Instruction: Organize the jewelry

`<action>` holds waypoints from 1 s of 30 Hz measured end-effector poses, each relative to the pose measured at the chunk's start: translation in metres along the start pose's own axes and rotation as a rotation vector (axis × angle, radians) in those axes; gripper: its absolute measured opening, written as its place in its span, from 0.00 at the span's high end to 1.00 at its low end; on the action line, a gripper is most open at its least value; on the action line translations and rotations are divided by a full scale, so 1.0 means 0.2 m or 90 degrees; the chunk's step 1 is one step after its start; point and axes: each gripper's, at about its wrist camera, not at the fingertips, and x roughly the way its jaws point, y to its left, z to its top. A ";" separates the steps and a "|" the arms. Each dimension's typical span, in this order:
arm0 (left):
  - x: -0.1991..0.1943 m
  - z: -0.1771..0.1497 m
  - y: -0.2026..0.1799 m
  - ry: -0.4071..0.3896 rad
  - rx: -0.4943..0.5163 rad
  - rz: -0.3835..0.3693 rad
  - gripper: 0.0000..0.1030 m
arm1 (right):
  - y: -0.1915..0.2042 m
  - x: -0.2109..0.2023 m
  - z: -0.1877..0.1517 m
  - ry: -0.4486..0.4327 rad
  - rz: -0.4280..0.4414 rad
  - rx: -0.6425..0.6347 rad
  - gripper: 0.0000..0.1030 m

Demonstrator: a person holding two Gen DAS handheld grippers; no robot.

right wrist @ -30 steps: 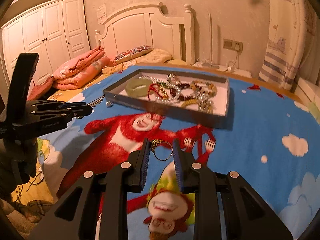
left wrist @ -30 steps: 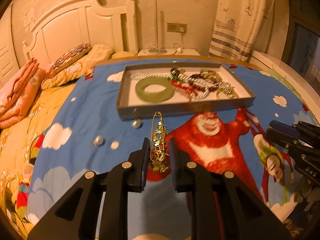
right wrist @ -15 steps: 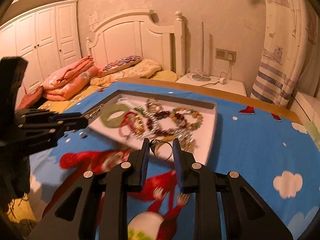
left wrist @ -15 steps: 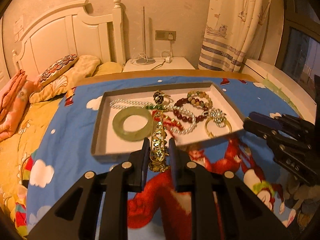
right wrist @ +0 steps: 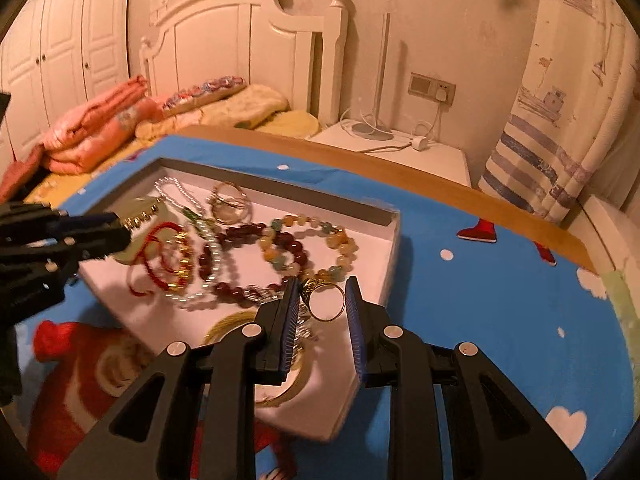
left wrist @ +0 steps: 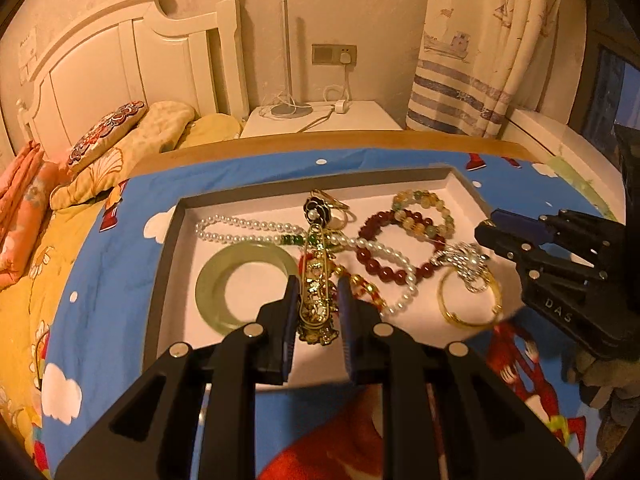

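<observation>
Bedroom with cartoon bedspread [left wrist: 120, 280]
White headboard [left wrist: 120, 60], folded pink blankets [right wrist: 96, 128], striped curtain [left wrist: 472, 60], white nightstand [left wrist: 320, 120].

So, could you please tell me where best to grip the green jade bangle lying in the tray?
Pinch the jade bangle across its band on the near-left arc, coming from above: it lies flat, and pearls crowd its far edge.
</observation>
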 end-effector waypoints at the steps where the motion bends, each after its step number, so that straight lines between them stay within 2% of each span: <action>1: 0.02 0.01 0.00 0.002 0.000 0.002 0.82 | 0.00 0.02 0.01 0.005 -0.006 -0.004 0.77; 10: 0.11 -0.01 0.01 0.014 0.001 0.014 0.81 | 0.02 0.10 0.01 0.046 -0.030 -0.031 0.76; 12: 0.11 -0.01 0.01 0.016 -0.005 0.011 0.79 | 0.00 0.09 0.01 0.042 -0.023 -0.020 0.69; 14: 0.09 -0.01 0.03 0.012 -0.010 0.014 0.61 | -0.01 0.07 0.01 0.033 -0.013 -0.007 0.64; 19: -0.01 -0.02 0.05 -0.028 -0.005 0.025 0.31 | -0.03 0.00 0.00 0.008 0.004 0.025 0.56; 25: -0.18 -0.09 0.16 -0.063 -0.026 0.060 0.16 | -0.02 -0.11 -0.02 -0.020 0.026 0.058 0.54; 27: -0.23 -0.13 0.20 -0.069 -0.040 0.072 0.11 | -0.02 -0.15 -0.03 -0.030 0.037 0.074 0.48; 30: -0.32 -0.25 0.32 -0.073 -0.062 0.102 0.06 | 0.00 -0.21 -0.08 -0.044 0.061 0.105 0.46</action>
